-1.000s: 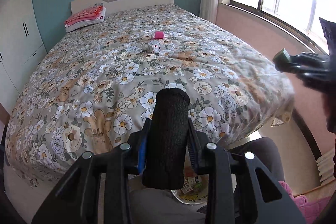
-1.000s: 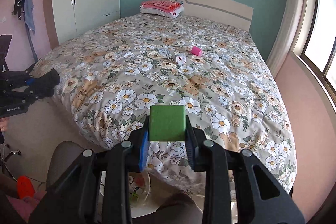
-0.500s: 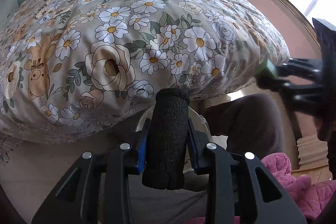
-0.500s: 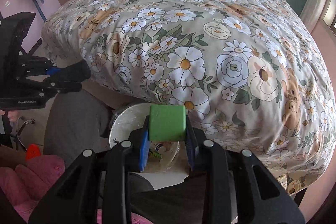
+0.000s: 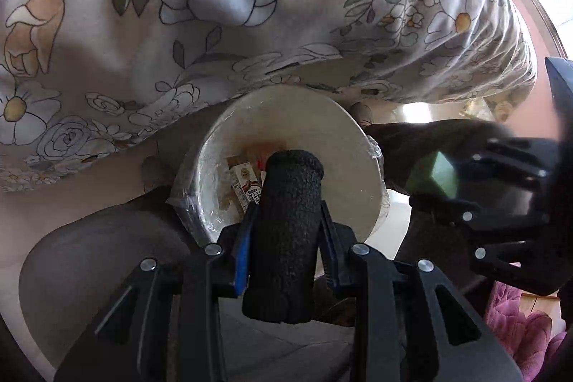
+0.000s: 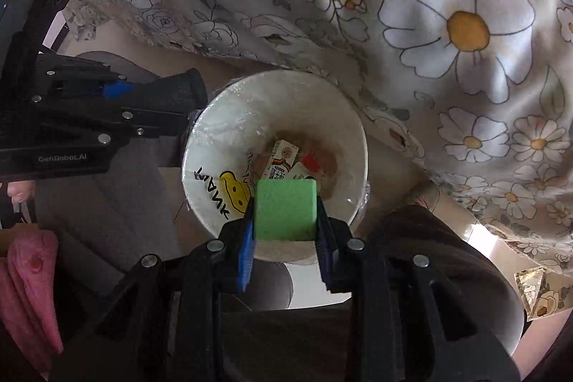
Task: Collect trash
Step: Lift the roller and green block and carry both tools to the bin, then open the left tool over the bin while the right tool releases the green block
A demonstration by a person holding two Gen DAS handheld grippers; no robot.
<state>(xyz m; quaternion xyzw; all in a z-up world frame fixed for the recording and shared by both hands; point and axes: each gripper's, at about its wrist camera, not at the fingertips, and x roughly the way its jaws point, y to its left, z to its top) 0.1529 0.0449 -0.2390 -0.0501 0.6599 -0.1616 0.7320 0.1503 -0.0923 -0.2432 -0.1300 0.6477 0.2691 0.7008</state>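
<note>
Left wrist: our left tool [image 5: 286, 221] clamps a black roll [image 5: 286, 231] at lower centre, over the lined bin [image 5: 358, 145] by the bed [image 5: 215, 6]. We should centre it before letting go.

Right wrist: our right tool [image 6: 284, 221] pinches a green block [image 6: 285, 208] above the bin [image 6: 229, 117]; release it clear of the rim.

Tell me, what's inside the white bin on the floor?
Inside the white bin, lined with clear plastic, lie a small printed carton and some red and brown wrappers. The green block covers part of the bottom, so anything beneath it stays hidden.
</note>
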